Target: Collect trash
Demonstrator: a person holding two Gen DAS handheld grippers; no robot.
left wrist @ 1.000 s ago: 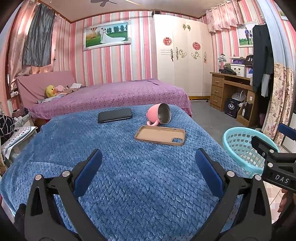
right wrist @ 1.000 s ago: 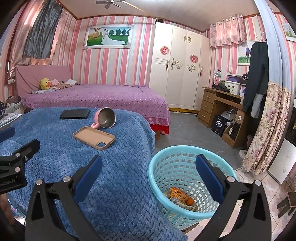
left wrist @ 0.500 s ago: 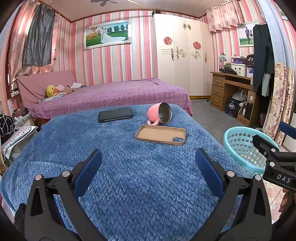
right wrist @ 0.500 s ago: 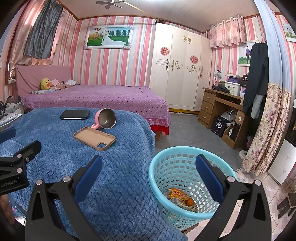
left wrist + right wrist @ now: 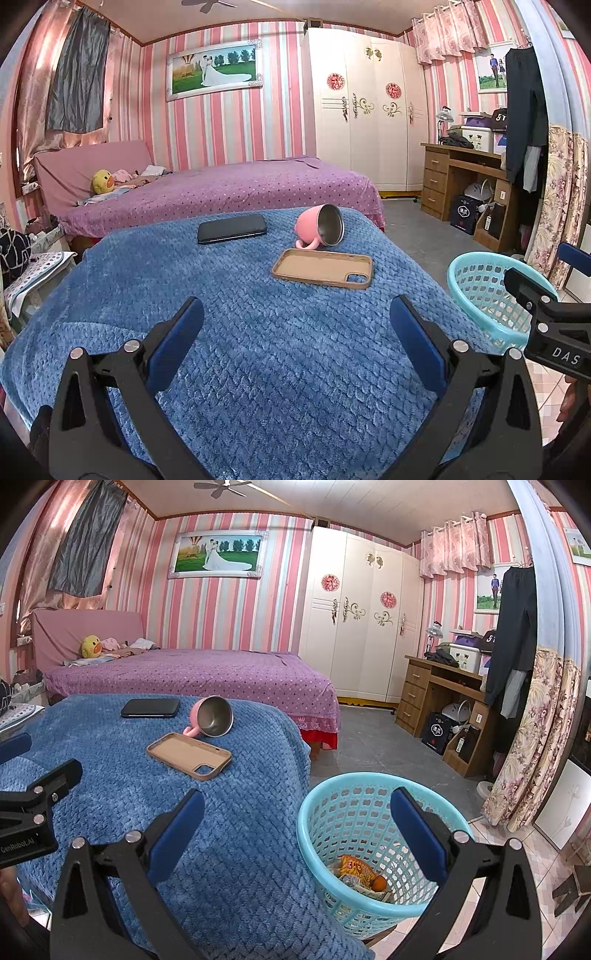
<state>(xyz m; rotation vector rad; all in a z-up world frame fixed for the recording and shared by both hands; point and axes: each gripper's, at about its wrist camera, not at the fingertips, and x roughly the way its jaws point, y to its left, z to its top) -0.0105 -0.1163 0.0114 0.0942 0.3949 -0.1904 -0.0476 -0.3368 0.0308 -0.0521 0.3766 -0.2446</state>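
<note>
A: Why does the left gripper [image 5: 295,325] hang over bare blue blanket [image 5: 258,369] with its fingers spread wide and nothing between them?

B: I'd judge nothing left on the worktop counts as trash. The phone [image 5: 232,229], the tipped pink mug [image 5: 320,230] and the tan phone case [image 5: 322,267] lie well ahead of it, untouched.

A: And the right gripper [image 5: 297,808]?

B: Also parted and empty, straddling the blanket's edge and the basket [image 5: 314,834] beside the worktop, which suits dropping things in.

A: So where is the trash?

B: In the basket's bottom: an orange wrapper [image 5: 356,867] and a small orange piece. Only the right view shows that; the left view catches just the basket's rim and wall.
</note>
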